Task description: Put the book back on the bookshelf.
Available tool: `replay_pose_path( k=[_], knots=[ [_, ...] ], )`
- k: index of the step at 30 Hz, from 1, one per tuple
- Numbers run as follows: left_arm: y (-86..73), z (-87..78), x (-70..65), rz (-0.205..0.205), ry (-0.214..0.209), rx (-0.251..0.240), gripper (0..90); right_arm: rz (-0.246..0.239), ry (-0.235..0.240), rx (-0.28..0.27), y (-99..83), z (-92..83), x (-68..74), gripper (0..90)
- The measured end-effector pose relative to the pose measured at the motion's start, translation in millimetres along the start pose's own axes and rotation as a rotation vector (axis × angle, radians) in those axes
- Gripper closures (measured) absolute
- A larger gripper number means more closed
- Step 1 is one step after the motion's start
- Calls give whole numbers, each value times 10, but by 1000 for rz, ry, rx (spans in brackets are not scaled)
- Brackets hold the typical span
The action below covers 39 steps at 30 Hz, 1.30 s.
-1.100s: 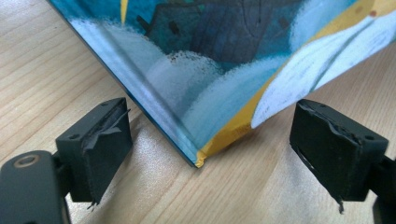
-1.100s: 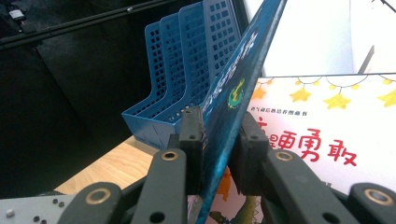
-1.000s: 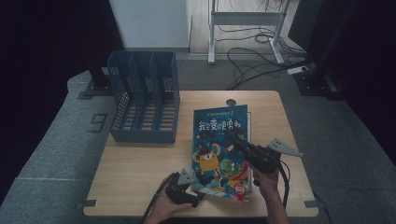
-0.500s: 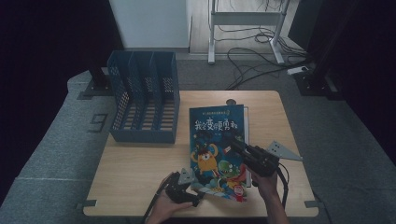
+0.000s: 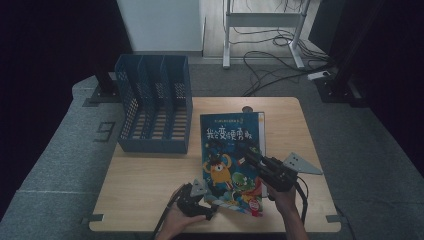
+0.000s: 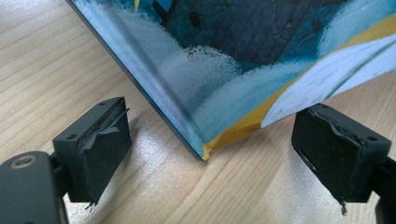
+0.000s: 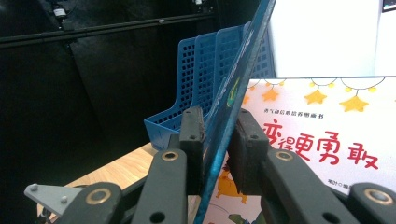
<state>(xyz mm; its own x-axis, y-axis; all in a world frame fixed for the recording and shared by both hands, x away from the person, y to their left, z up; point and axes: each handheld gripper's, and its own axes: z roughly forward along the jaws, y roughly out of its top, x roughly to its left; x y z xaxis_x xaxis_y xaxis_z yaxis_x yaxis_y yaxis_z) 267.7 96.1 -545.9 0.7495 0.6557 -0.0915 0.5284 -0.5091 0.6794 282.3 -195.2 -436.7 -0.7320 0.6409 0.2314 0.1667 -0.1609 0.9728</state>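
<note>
Picture book point(image 5: 231, 160): lifted by its cover, pinched in your right gripper point(image 7: 219, 140), lower corner on the table point(image 5: 150, 185). Left gripper point(image 6: 205, 154): jaws spread around that corner, not touching. Outstanding: transfer to the blue file rack point(image 5: 155, 110), which stands well apart.

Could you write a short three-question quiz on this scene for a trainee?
1. True or false: the right gripper is shut on the book cover.
2. What does the left gripper have between its open jaws: A) the book's corner, B) a cable, C) the blue rack?
3. How many slots has the rack on the table?

Key: 1 true; 2 A; 3 three.
</note>
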Motion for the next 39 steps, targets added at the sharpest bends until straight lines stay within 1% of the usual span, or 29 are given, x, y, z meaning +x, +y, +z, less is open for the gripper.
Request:
replay_pose_path(
  k=[1,10,11,14,15,22,23,24,28,29,34,35,36,37,39],
  knots=[
    [1,3,1,-4,7,-1,116,-6,3,1,3,0,5,758],
    [18,12,18,-6,22,5,116,-3,18,-4,2,1,16,761],
    [22,16,18,-7,26,6,116,-6,29,-9,2,2,22,763],
    [41,23,34,-9,31,13,116,-12,37,-13,5,3,36,764],
    [47,25,40,-9,29,16,116,-10,37,-15,5,4,42,764],
    [76,50,58,-17,50,19,116,-13,41,-21,1,0,41,769],
    [79,51,62,-17,51,20,117,-23,42,-24,1,2,47,771],
    [79,51,62,-17,51,20,117,-23,42,-24,1,2,47,771],
    [78,52,58,-16,55,20,118,-25,31,-19,-2,-1,26,774],
    [76,48,60,-16,49,17,123,-23,29,-22,-7,-2,19,775],
    [69,44,44,-10,55,14,148,-32,19,-18,-8,-4,9,777],
    [68,40,45,-9,49,15,148,-30,17,-18,-10,-5,3,779],
    [64,31,47,-5,31,16,148,-28,12,-17,-13,-6,-10,782],
    [61,26,47,-1,23,17,147,-28,11,-16,-13,-7,-14,784],
    [59,22,46,2,16,19,147,-21,5,-18,-16,-7,-19,787]
  ],
)
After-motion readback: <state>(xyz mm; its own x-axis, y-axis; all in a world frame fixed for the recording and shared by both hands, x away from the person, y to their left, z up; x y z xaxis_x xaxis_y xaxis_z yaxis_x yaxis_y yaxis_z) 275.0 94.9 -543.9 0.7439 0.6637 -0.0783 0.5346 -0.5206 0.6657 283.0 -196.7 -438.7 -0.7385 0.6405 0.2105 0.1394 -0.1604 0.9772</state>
